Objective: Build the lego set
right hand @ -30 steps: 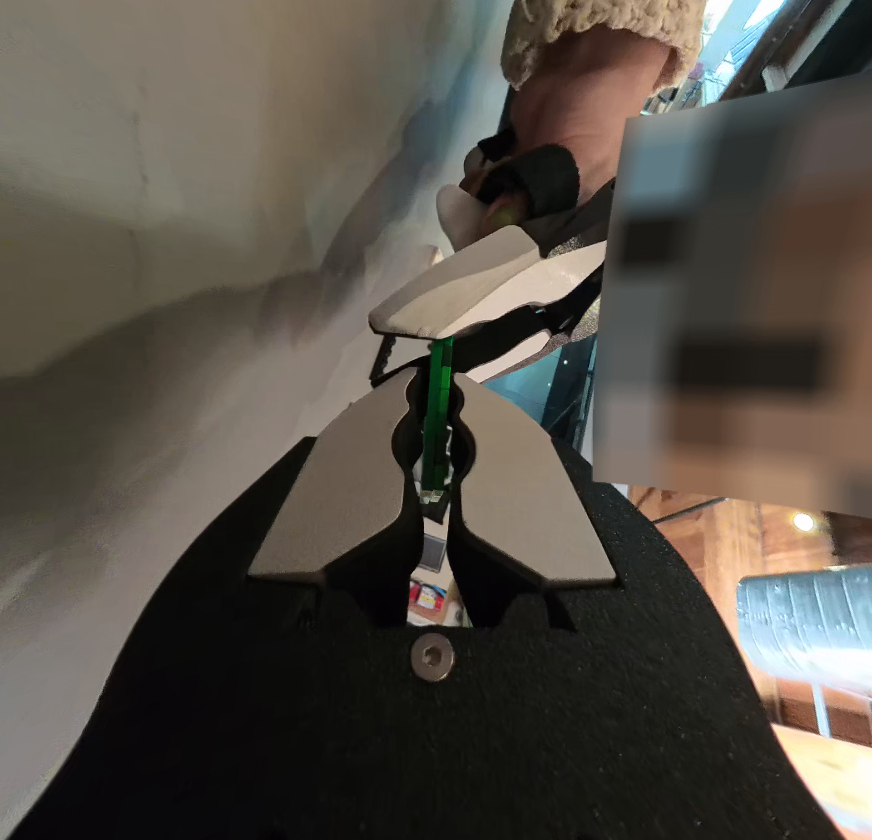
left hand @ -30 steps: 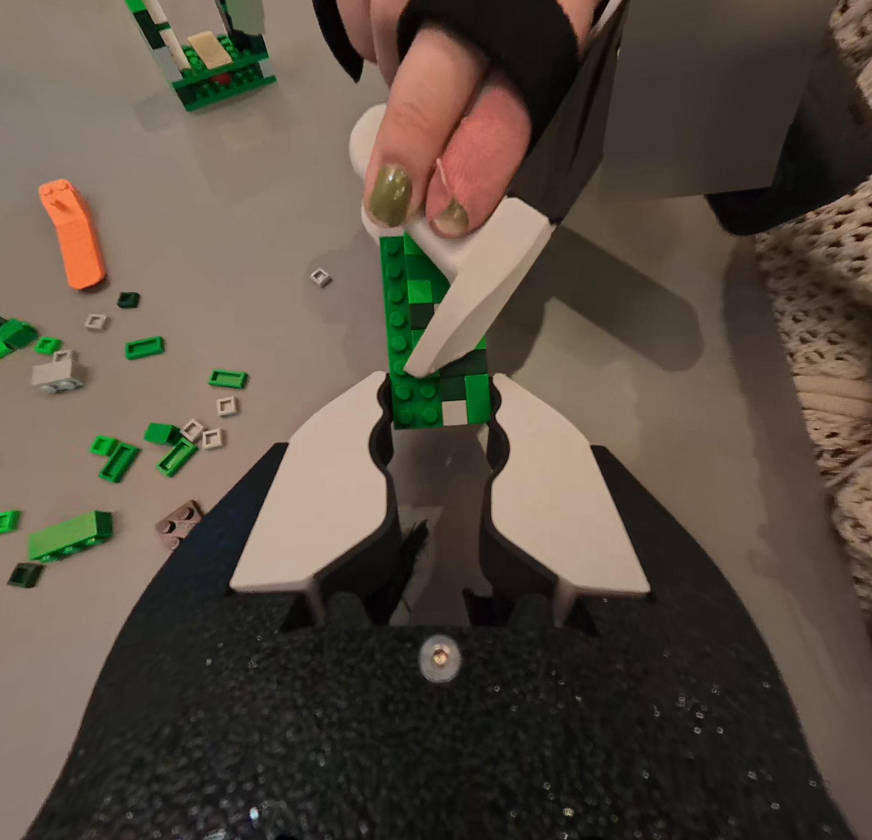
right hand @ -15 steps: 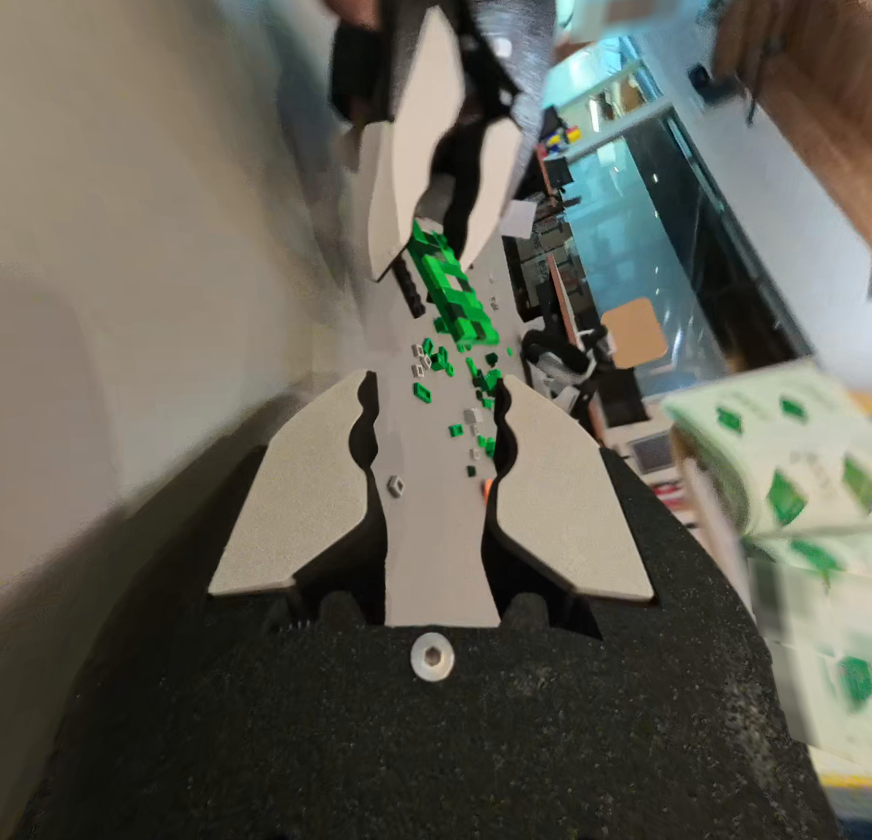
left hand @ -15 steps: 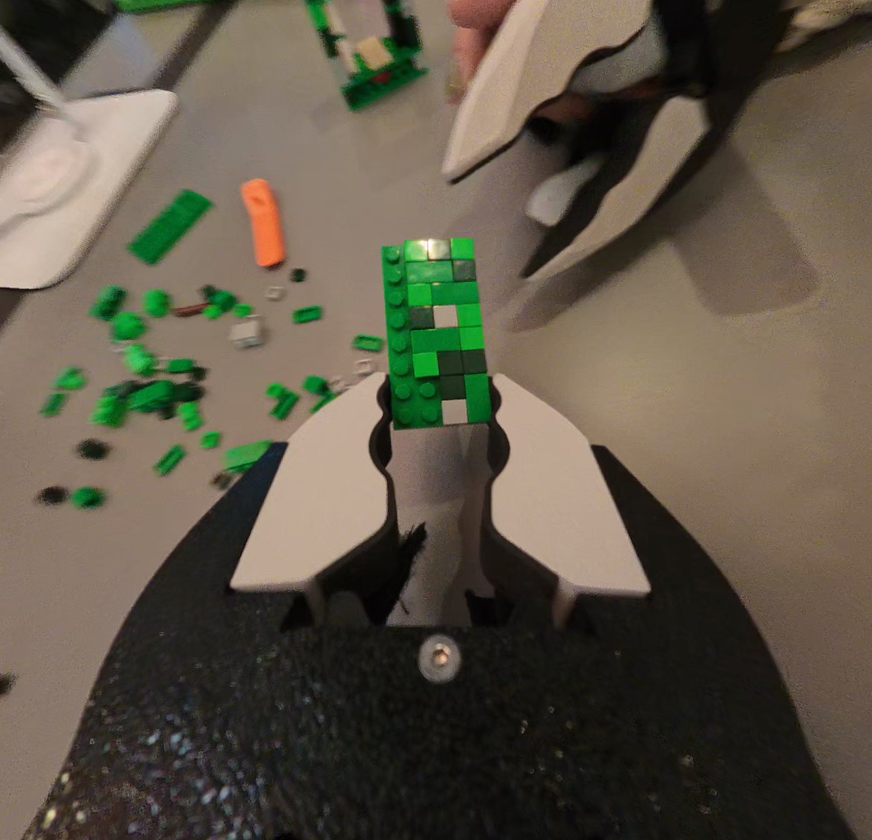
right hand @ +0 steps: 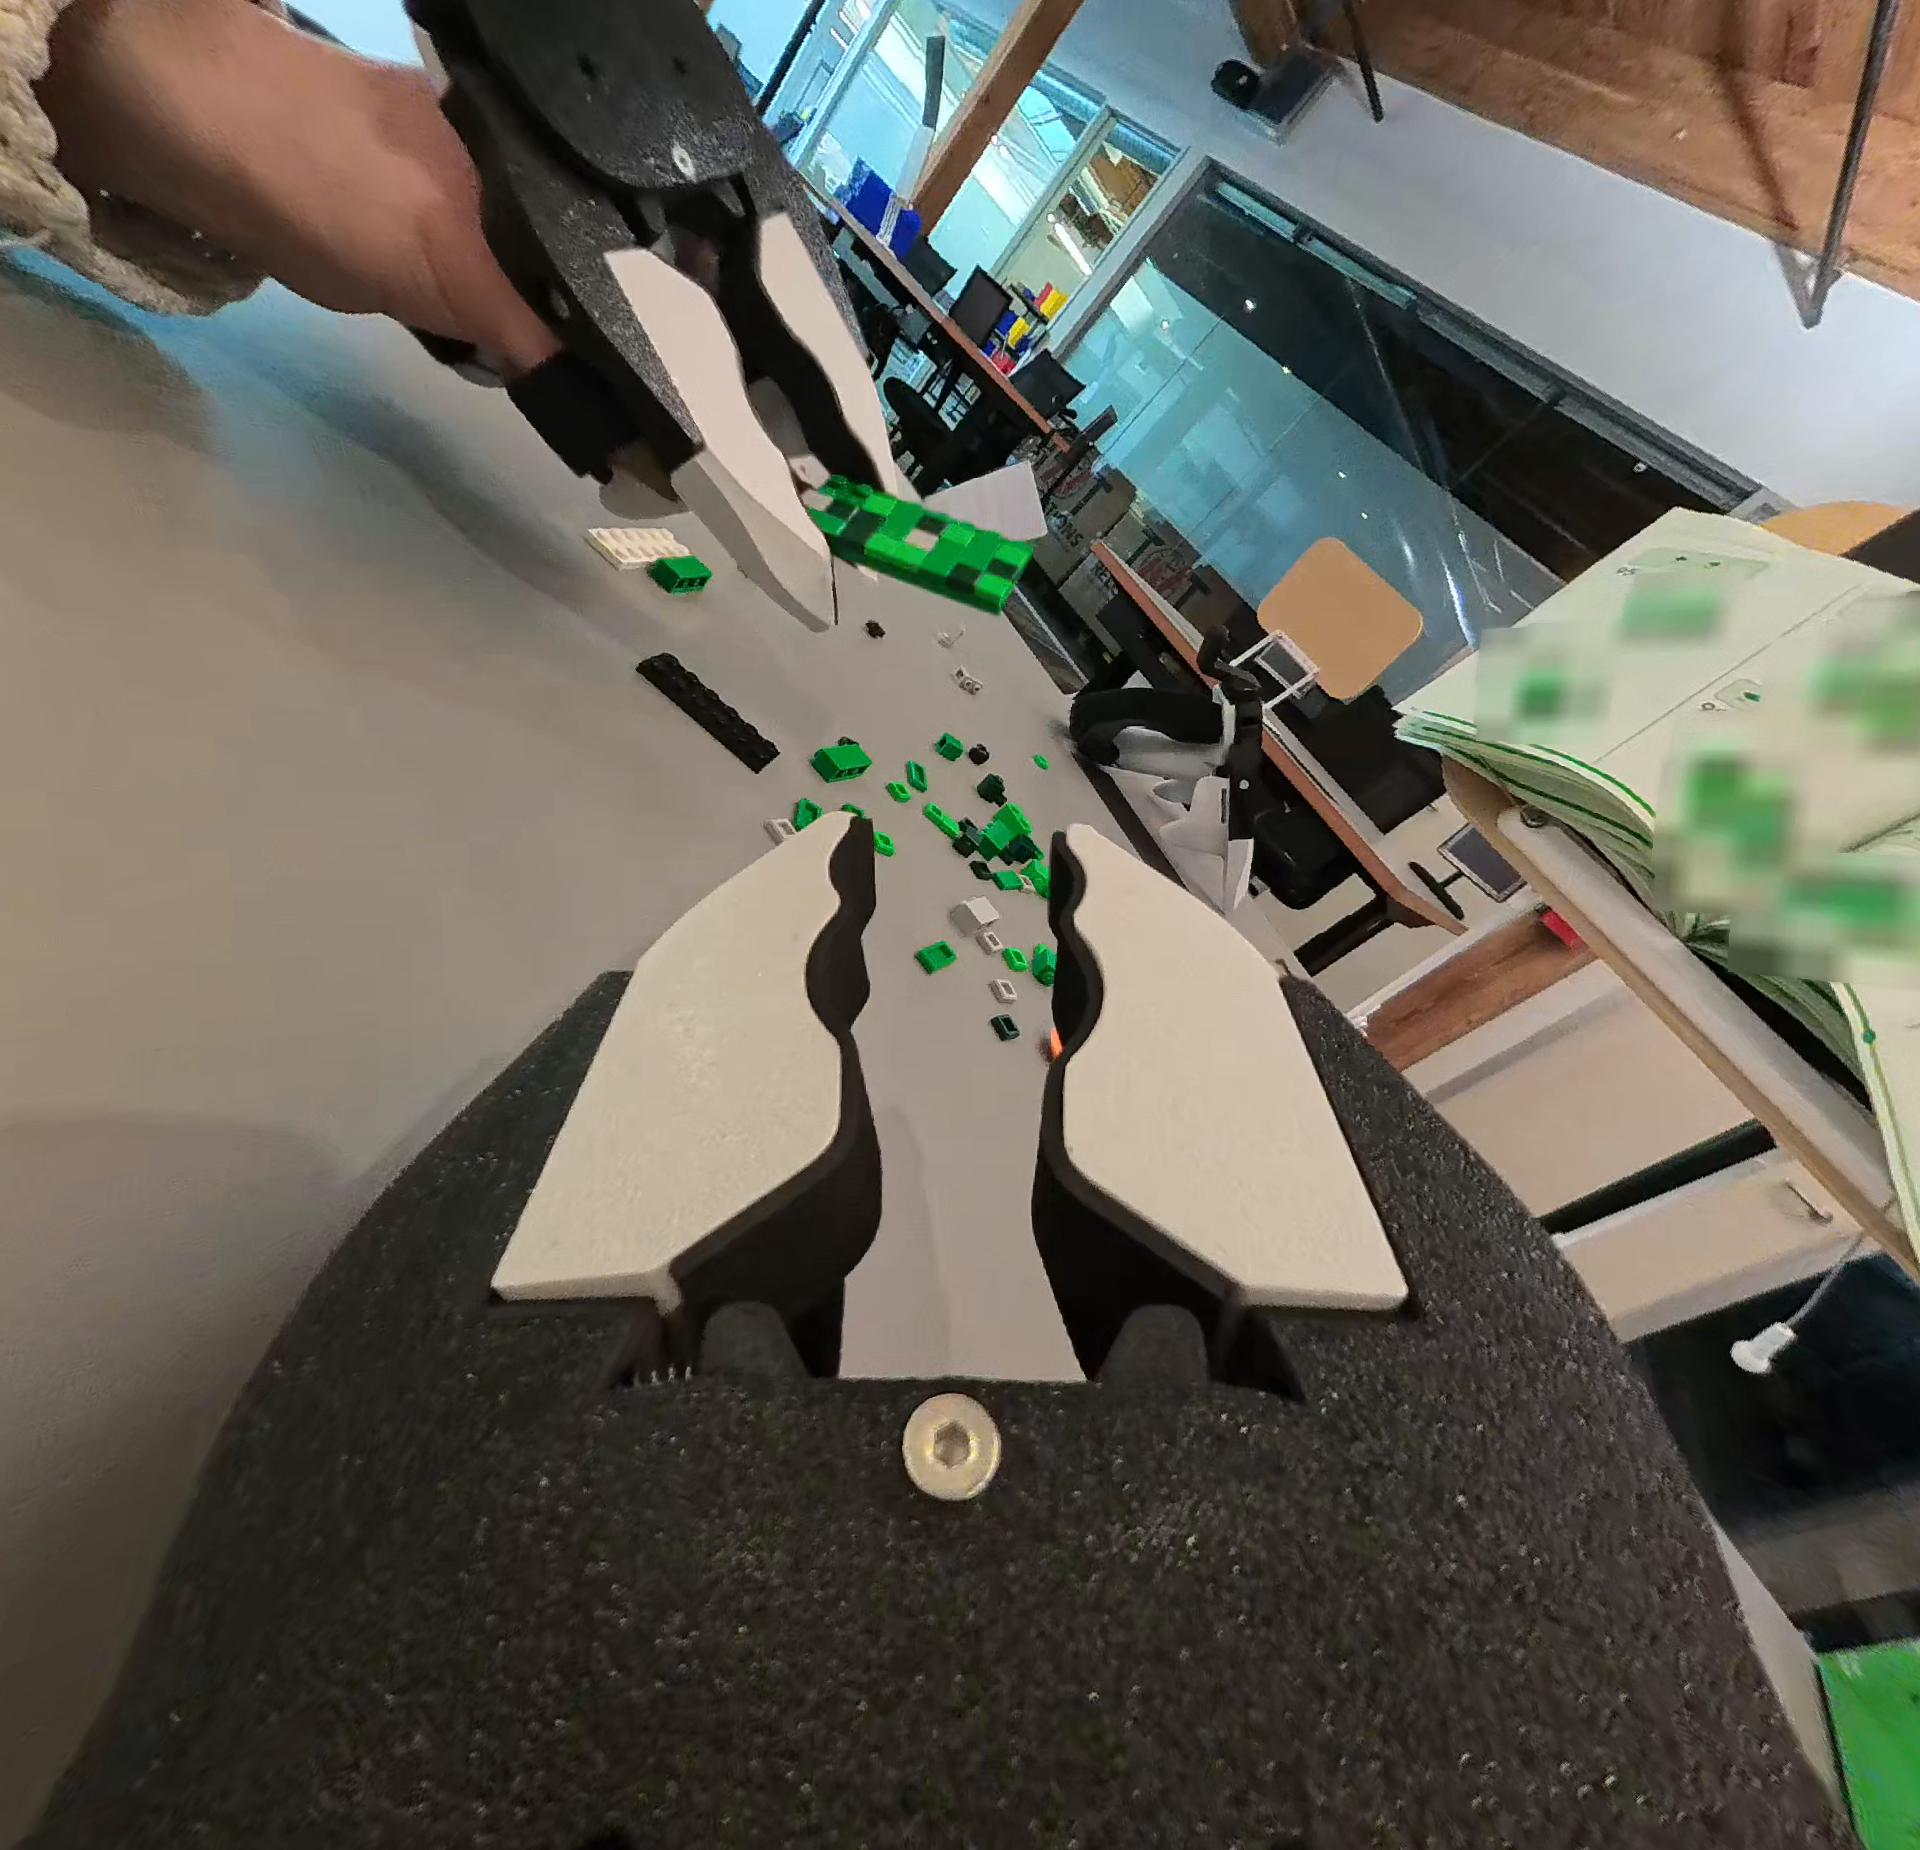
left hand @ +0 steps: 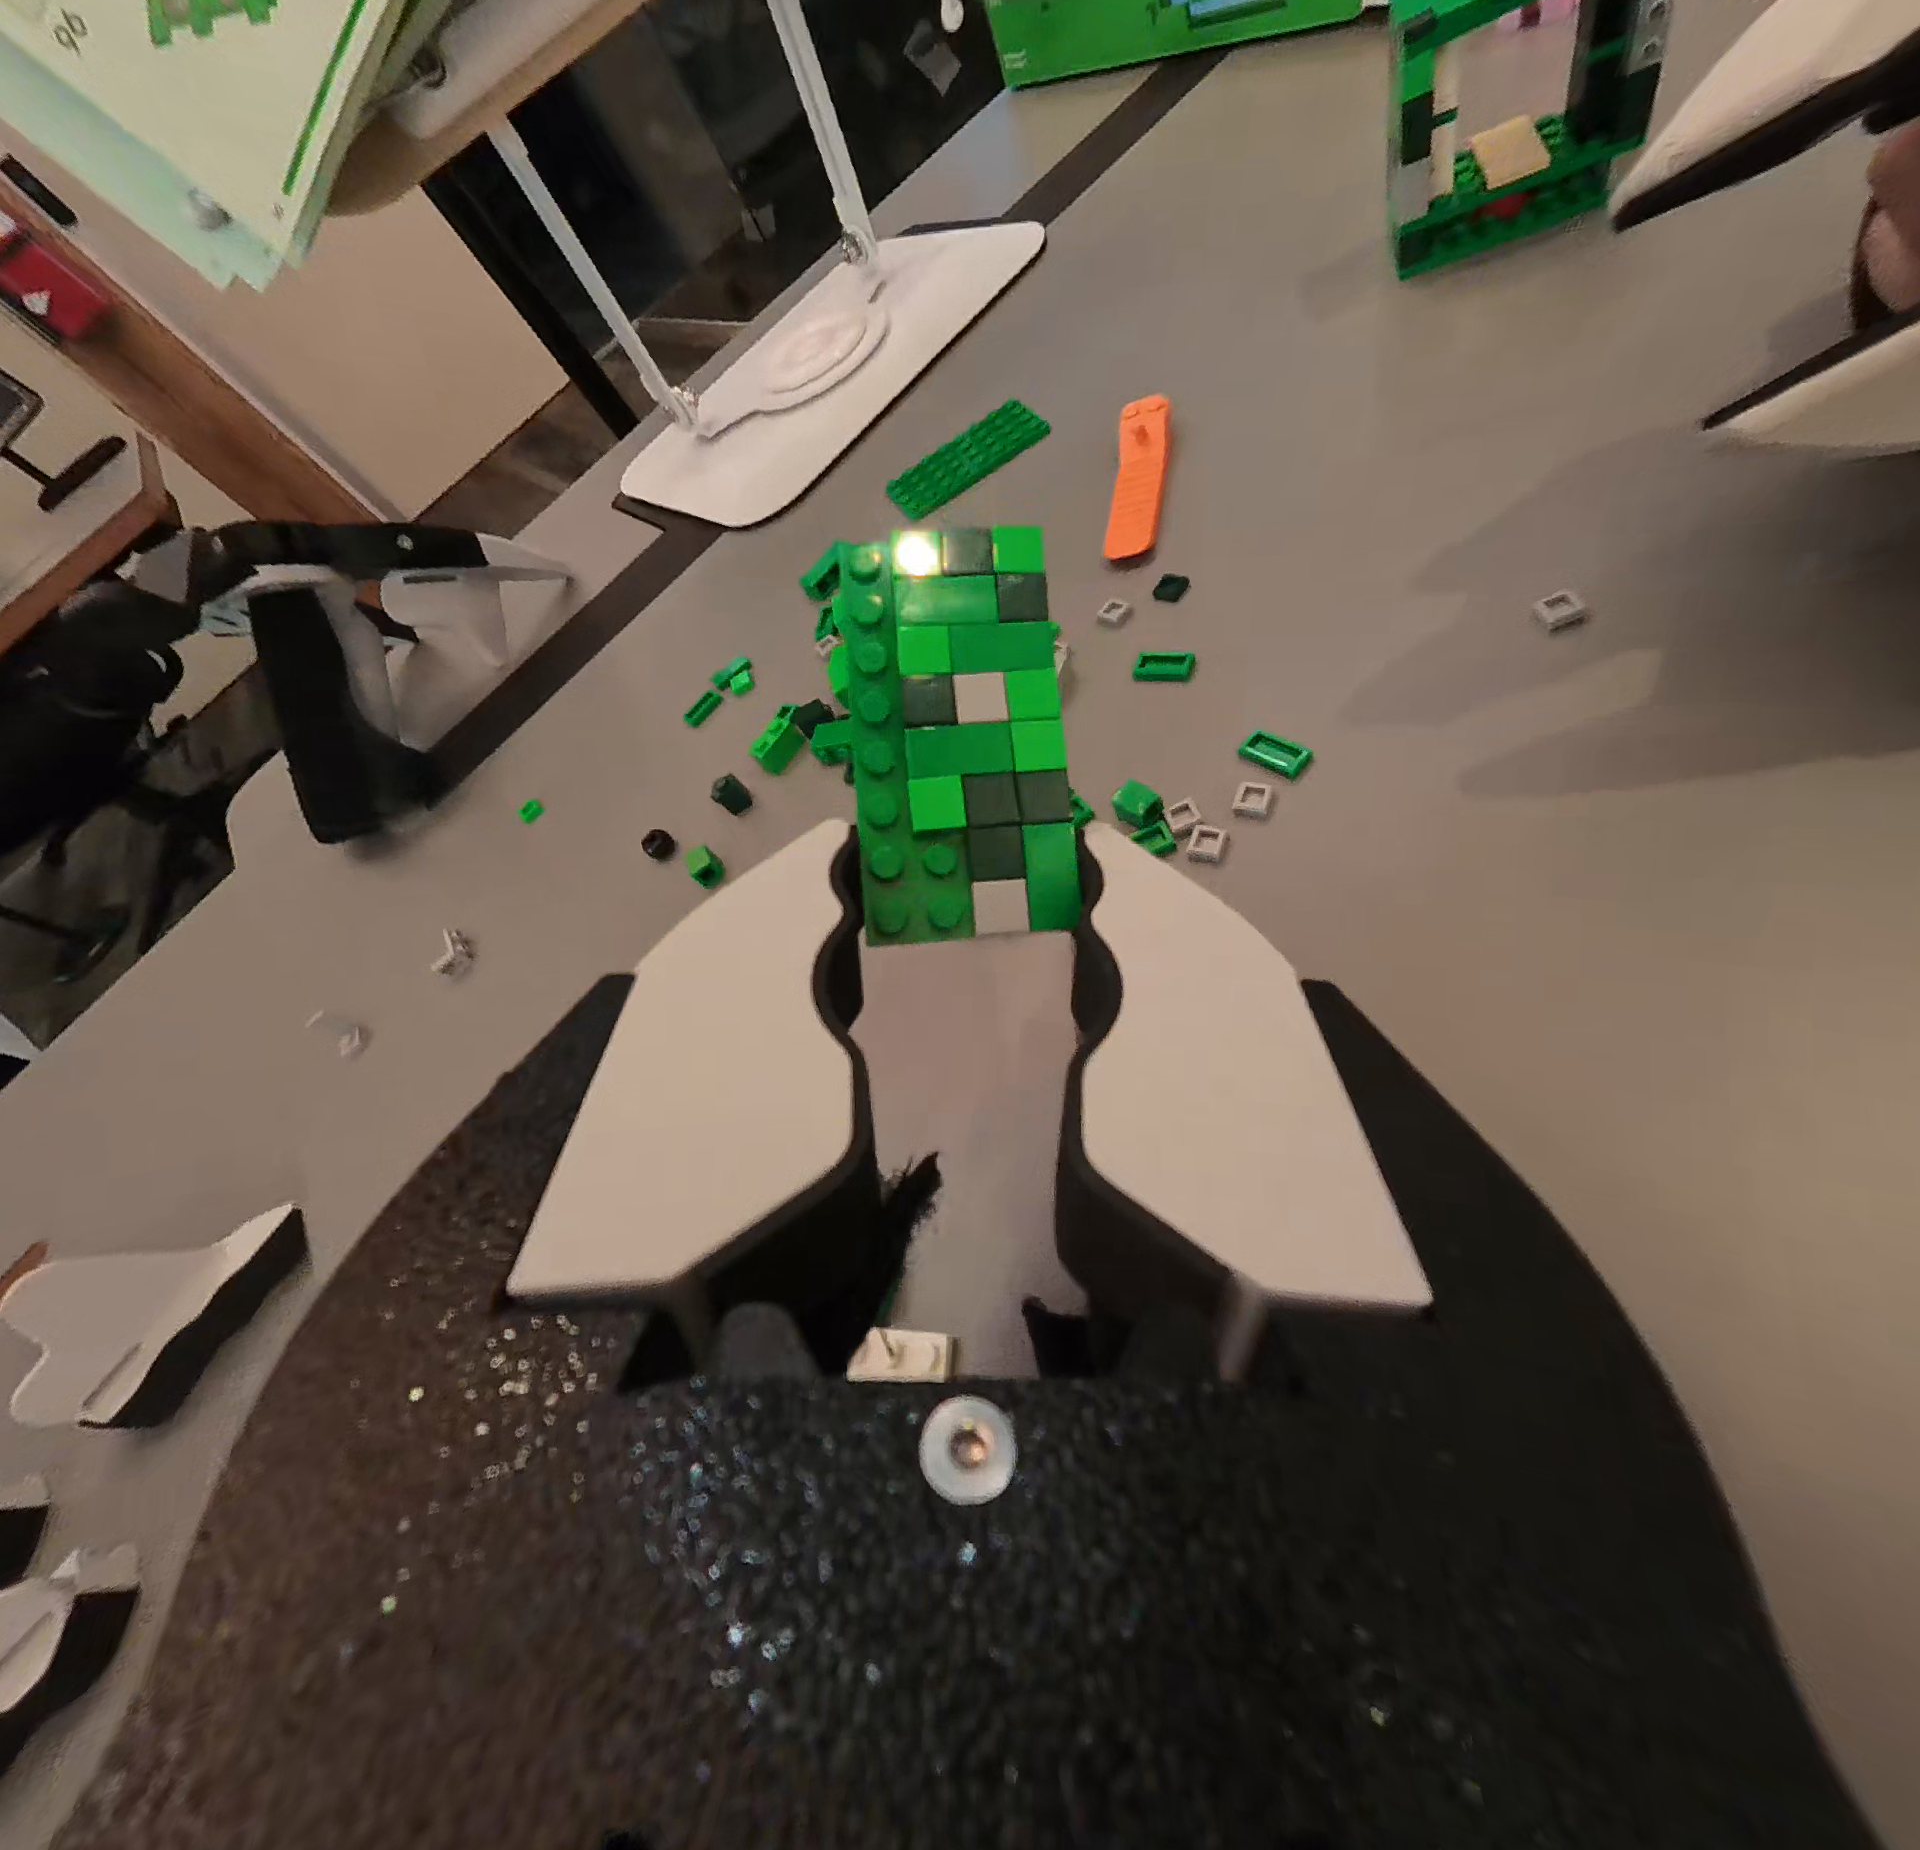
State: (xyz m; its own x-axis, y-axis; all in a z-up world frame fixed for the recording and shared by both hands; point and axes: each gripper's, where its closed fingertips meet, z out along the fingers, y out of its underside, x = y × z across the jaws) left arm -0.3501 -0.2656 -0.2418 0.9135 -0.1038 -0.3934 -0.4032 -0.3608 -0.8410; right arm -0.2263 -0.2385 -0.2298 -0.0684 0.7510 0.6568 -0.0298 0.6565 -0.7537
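My left gripper (left hand: 966,870) is shut on the near end of a green tiled lego panel (left hand: 961,720) and holds it above the grey table. The same panel (right hand: 925,548) shows in the right wrist view, sticking out of the left gripper (right hand: 831,564) at the upper left. My right gripper (right hand: 956,855) is open and empty over the table, and its fingers (left hand: 1766,117) show at the top right of the left wrist view. A green frame build (left hand: 1507,107) stands at the far right.
Several loose green and grey pieces (left hand: 1195,761) lie scattered on the table (left hand: 1558,969), also seen in the right wrist view (right hand: 977,865). An orange brick separator (left hand: 1138,481), a green plate (left hand: 966,450), a black plate (right hand: 707,709), a white lamp base (left hand: 831,366) and an instruction booklet (right hand: 1714,709) are around.
My right gripper let go of the panel, opened and pulled away to the right. My left gripper kept the panel and tilted up, bringing the far table into view.
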